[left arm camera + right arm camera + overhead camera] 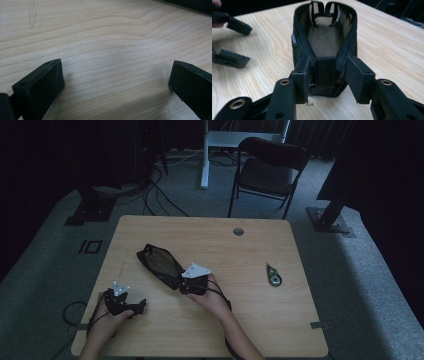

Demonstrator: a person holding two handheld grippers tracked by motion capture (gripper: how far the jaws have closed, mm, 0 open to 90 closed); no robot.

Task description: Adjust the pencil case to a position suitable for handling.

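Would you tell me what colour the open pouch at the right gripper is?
The pouch is black, mesh-sided; the right gripper view shows it best.

The left gripper [131, 307] sits at the lower left of the high view, held low in the left hand [107, 320], its jaws wide apart; the right gripper [186, 285] lies near the frame's centre, the right hand [212, 300] behind it, forearm rising from the bottom edge, jaws partly closed.

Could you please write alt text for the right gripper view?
The right gripper has its two black jaws around the near end of an open black pouch lying on a wooden table. The left gripper sits at the far left, jaws apart.
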